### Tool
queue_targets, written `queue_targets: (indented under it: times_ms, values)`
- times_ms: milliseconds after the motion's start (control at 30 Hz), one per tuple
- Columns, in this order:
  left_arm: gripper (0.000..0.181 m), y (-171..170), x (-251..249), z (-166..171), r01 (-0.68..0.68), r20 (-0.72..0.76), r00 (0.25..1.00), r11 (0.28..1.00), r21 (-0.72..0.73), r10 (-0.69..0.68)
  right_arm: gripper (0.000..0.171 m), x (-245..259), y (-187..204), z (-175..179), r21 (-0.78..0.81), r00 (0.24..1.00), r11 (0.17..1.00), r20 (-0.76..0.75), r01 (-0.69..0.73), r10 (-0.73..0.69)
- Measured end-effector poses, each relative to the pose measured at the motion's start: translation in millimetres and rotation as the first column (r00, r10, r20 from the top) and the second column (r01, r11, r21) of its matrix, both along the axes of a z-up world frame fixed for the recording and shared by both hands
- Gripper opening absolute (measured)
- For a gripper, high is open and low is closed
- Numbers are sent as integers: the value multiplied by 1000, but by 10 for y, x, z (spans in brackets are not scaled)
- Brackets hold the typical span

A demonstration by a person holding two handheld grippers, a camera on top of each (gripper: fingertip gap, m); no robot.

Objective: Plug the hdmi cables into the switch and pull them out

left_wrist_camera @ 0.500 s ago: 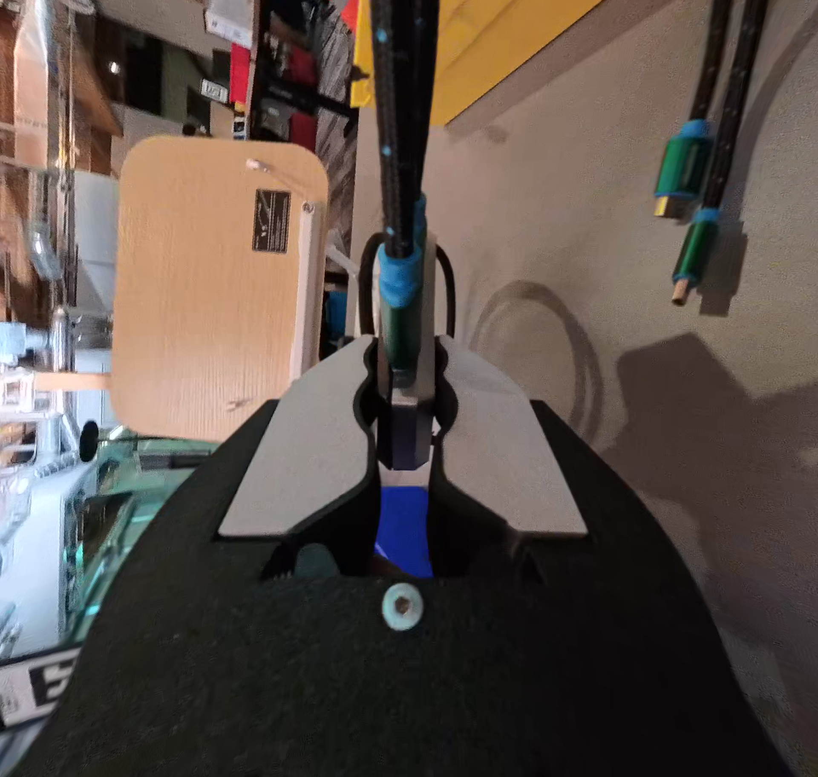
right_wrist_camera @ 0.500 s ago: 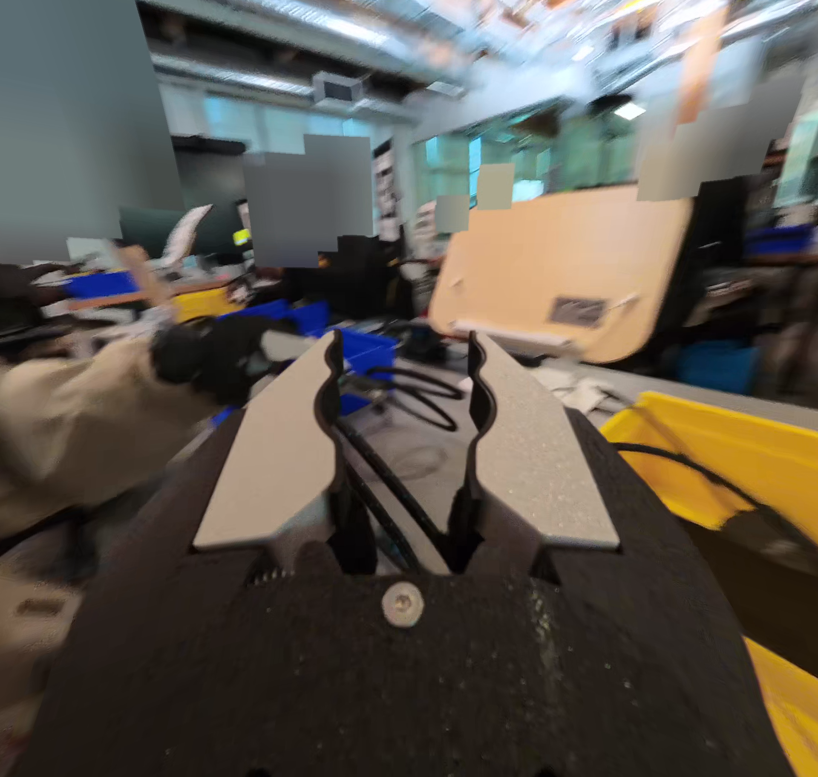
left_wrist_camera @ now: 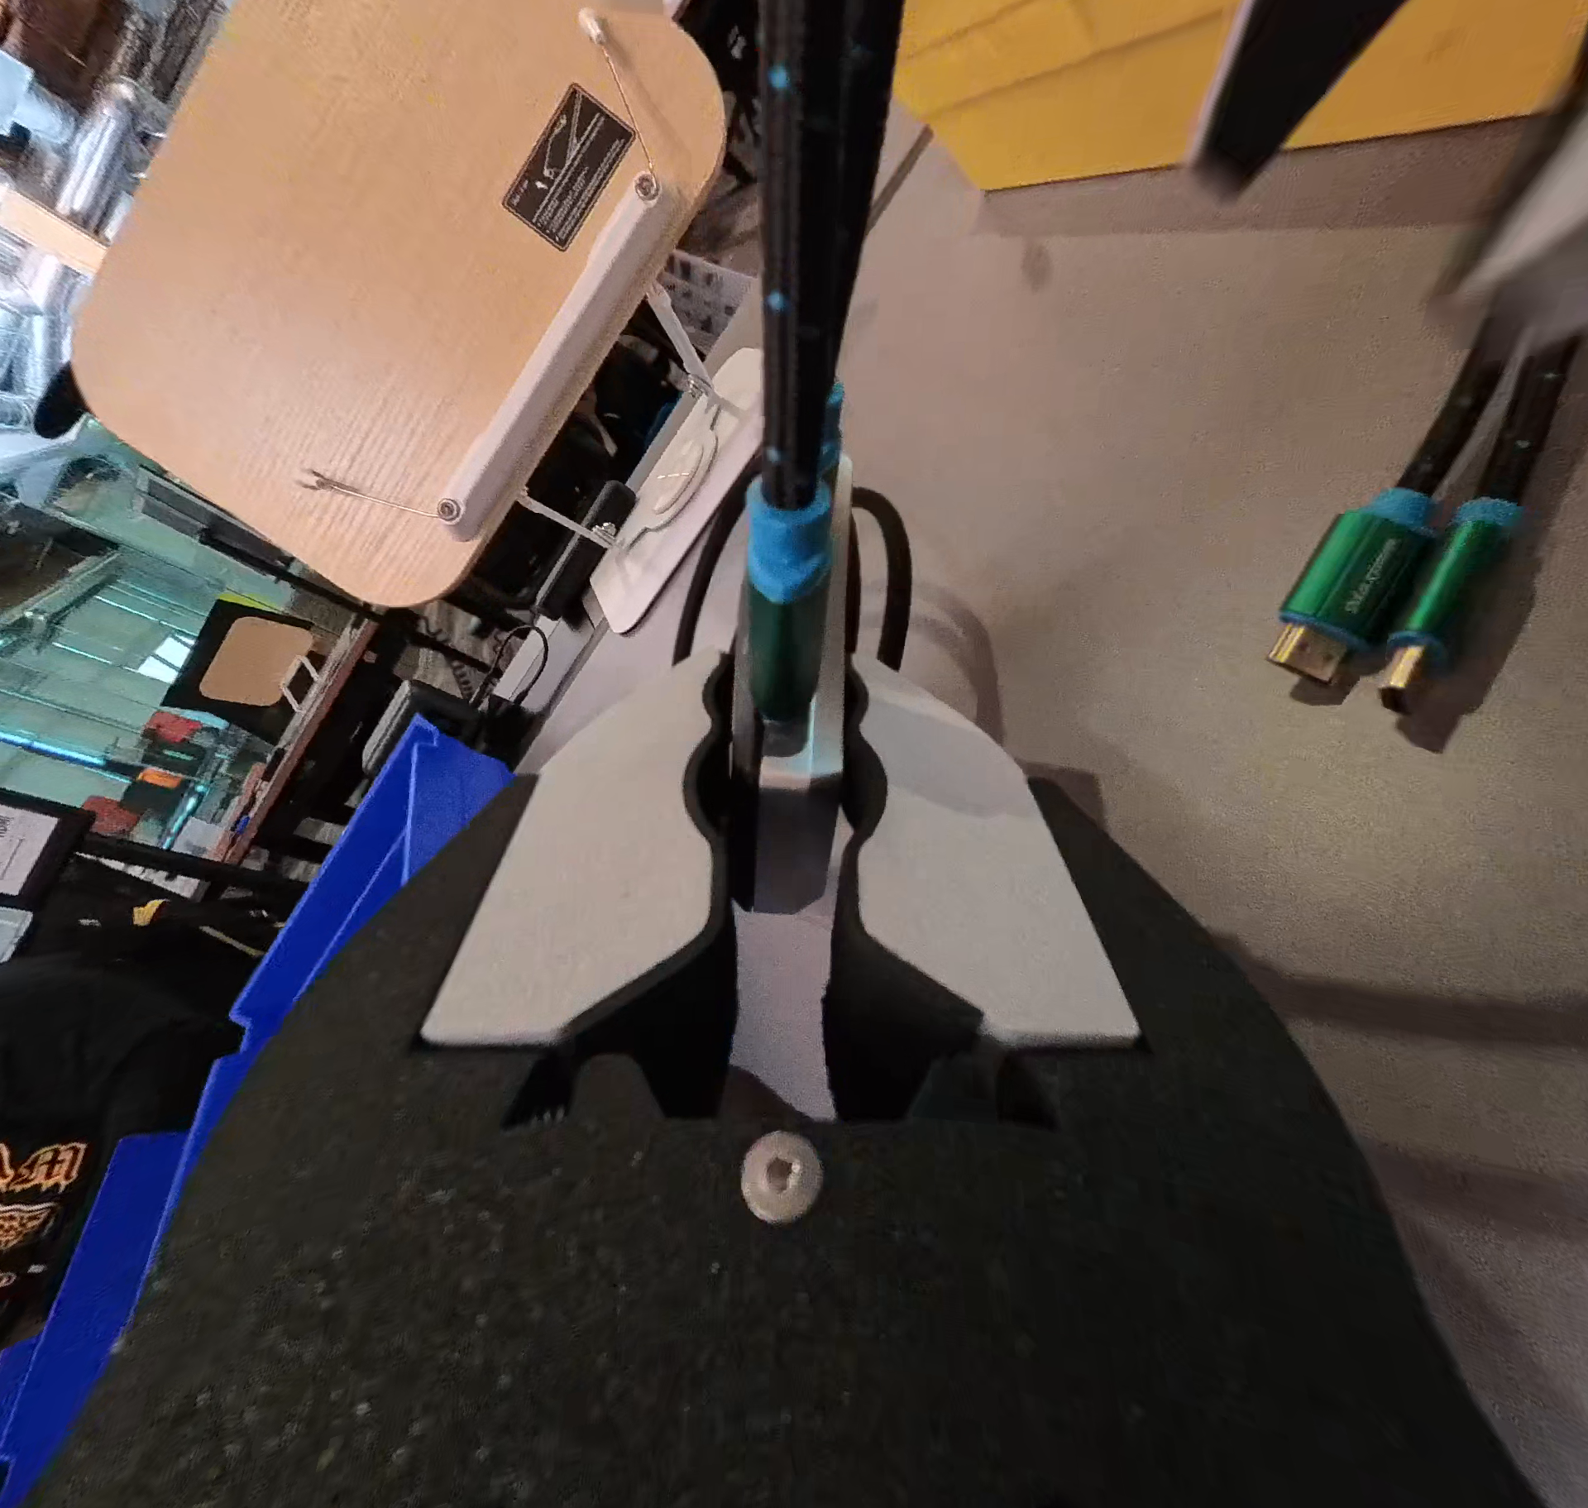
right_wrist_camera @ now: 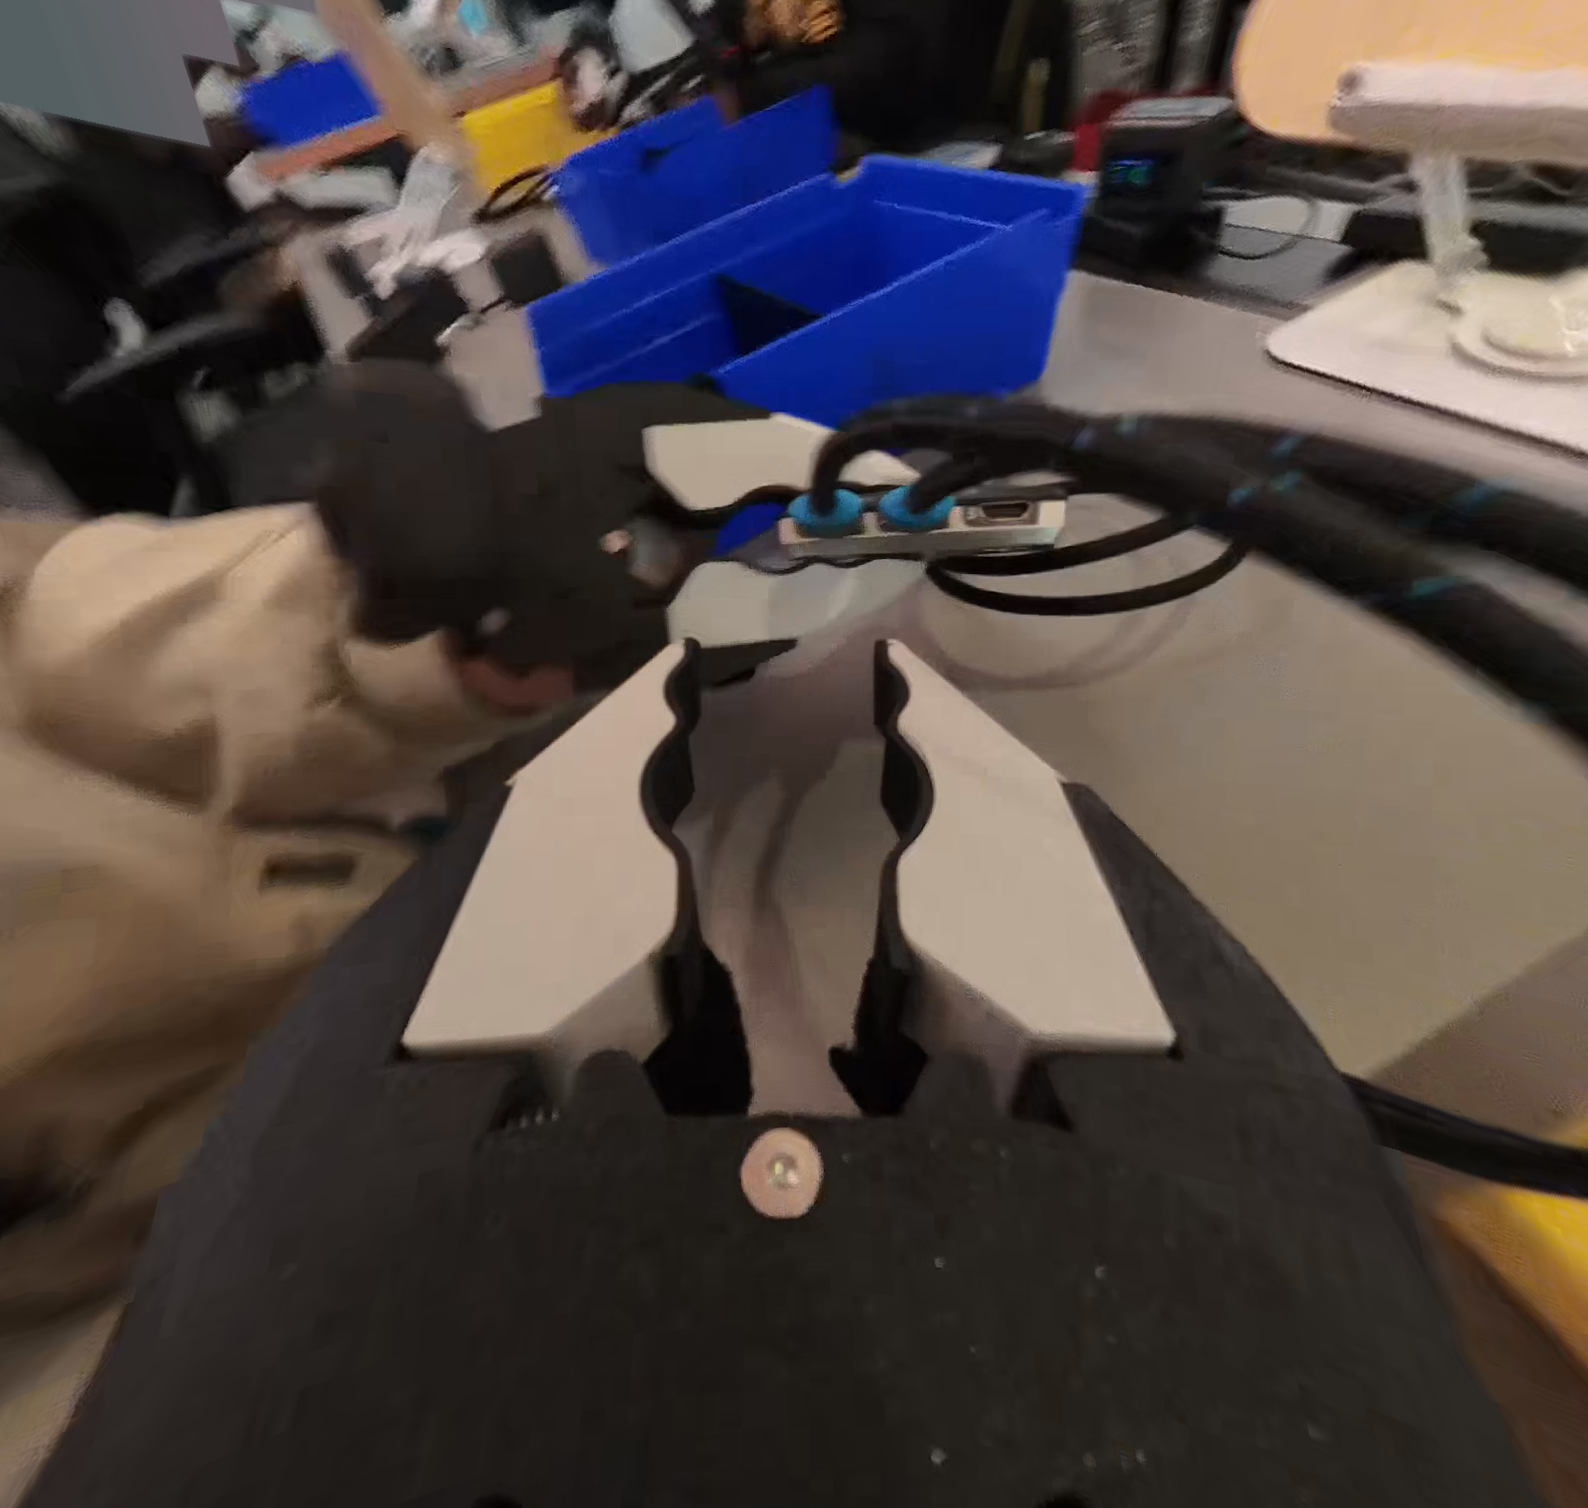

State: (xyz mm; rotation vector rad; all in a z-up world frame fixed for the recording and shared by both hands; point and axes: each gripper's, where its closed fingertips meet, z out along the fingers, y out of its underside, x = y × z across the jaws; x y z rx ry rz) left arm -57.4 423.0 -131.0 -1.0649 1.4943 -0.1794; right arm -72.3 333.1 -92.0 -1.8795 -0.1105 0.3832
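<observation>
My left gripper (left_wrist_camera: 786, 676) is shut on the silver HDMI switch (left_wrist_camera: 795, 771) and holds it edge-up above the grey table (left_wrist_camera: 1203, 779). A green plug with a blue collar (left_wrist_camera: 782, 599) sits in the switch, its braided black cable running up. Two loose green HDMI plugs (left_wrist_camera: 1349, 590) lie on the table to the right. In the right wrist view the switch (right_wrist_camera: 924, 526) shows two plugged cables with blue collars (right_wrist_camera: 825, 508) and one bare port. My right gripper (right_wrist_camera: 782, 676) is open and empty, a little short of the switch.
A yellow bin (left_wrist_camera: 1117, 49) stands at the table's far side. A blue bin (right_wrist_camera: 816, 289) stands behind the switch. A wooden board on a white stand (left_wrist_camera: 369, 263) is to the left. A person's beige sleeve (right_wrist_camera: 129, 693) and black glove (right_wrist_camera: 481, 521) hold the left gripper. Tip to tip, the grippers are about 10 cm apart.
My right gripper has swung down from facing the room and now faces the switch over the table. My left gripper has tilted and still holds the switch.
</observation>
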Motion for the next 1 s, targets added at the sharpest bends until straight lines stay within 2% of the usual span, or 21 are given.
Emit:
queue_targets:
  times_ms: [67,200,300,433,500,667,733,1000]
  values:
    - [22,-65,-9,-2,23,12,1000,1000,19,-24,38,-43,210,-154,47,994,994,-54,94,-92]
    - [21,-199,-44,-42,79,4,997,996,50,-79,34,-160,319,-121,185,991,975,33,124,-133]
    - [21,-210,-79,-69,88,-5,996,996,24,-88,25,-211,362,-138,181,989,976,67,121,-135]
    - [21,-215,-98,-81,93,-13,996,994,53,-92,25,-253,434,-218,167,987,978,77,128,-142]
    - [21,-199,-107,-89,92,-11,996,995,36,-92,19,-242,459,-224,177,982,973,89,151,-168]
    - [21,-124,-113,-95,61,-5,998,997,55,-61,18,-233,532,-230,185,975,961,38,206,-217]
    - [22,-104,-111,-92,59,14,998,998,18,-59,18,-223,547,-231,159,981,968,-3,194,-196]
    - [22,-193,-72,-19,119,74,991,992,-49,-115,17,-182,471,-151,211,979,956,-29,205,-204]
